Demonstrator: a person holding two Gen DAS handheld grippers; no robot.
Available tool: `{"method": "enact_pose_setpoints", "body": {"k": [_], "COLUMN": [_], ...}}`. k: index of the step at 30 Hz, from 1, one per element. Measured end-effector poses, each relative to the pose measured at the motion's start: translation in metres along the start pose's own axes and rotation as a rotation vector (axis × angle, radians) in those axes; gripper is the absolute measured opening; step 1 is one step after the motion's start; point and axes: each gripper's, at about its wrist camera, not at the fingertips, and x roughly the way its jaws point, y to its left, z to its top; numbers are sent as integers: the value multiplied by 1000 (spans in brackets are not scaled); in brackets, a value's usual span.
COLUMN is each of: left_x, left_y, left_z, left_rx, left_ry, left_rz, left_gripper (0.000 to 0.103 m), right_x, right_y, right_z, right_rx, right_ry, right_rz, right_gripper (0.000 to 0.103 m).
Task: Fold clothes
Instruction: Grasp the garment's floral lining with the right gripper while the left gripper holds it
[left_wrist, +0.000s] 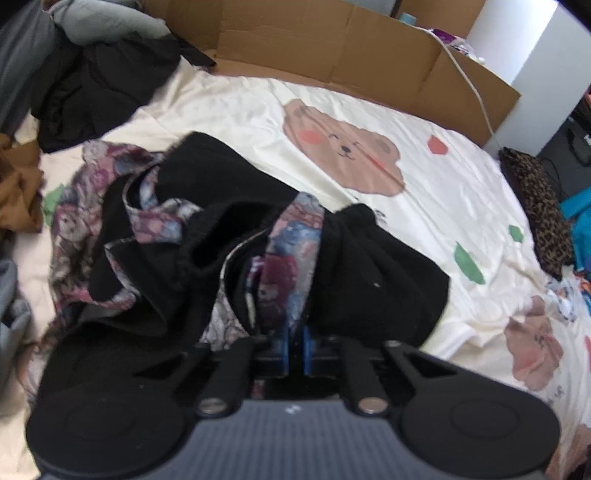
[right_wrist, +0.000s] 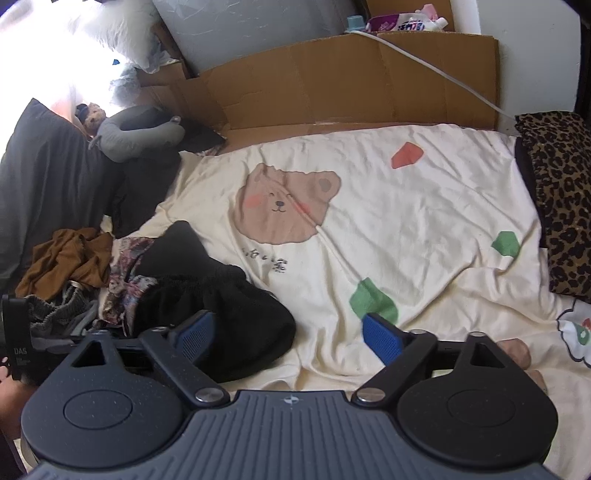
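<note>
The left gripper (left_wrist: 294, 341) is seen closed narrowly on the black garment with floral lining (left_wrist: 236, 251), a fold of its patterned fabric being pinched between the blue pads (left_wrist: 283, 347). The right gripper (right_wrist: 288, 338) is held wide, nothing between its fingers, just beside the garment's black edge. The garment is bunched near the front left edge of the cream bear-print bedsheet (right_wrist: 406, 206). A brown cloth (right_wrist: 70, 258) and a black heap (left_wrist: 103, 88) are found farther left. A leopard-print cushion (right_wrist: 557, 192) is placed at the right edge. Cardboard (right_wrist: 332, 77) is stood along the far edge
</note>
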Motion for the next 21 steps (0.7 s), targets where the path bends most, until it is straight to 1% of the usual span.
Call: {"method": "enact_pose_setpoints", "body": {"k": [7, 13, 16, 18, 21], "left_x": [-24, -26, -23, -20, -16], "left_y": [-16, -34, -37, -37, -35], "left_z": [-13, -34, -44, -50, -55], "left_rx": [-63, -108, -143, -165, -182], "left_ry": [-24, -6, 1, 2, 6], "left_rz": [-110, -185, -204, -210, -214], "left_gripper": [5, 5, 5, 5, 5], "right_x": [9, 33, 50, 63, 81], "right_y": [16, 34, 41, 42, 45], "right_z": [0, -6, -14, -18, -24], "right_rx": [14, 46, 74, 108, 148], "right_ry": [37, 112, 157, 181, 217], "right_rz": [92, 189, 238, 264, 294], "right_gripper": [83, 74, 65, 56, 48]}}
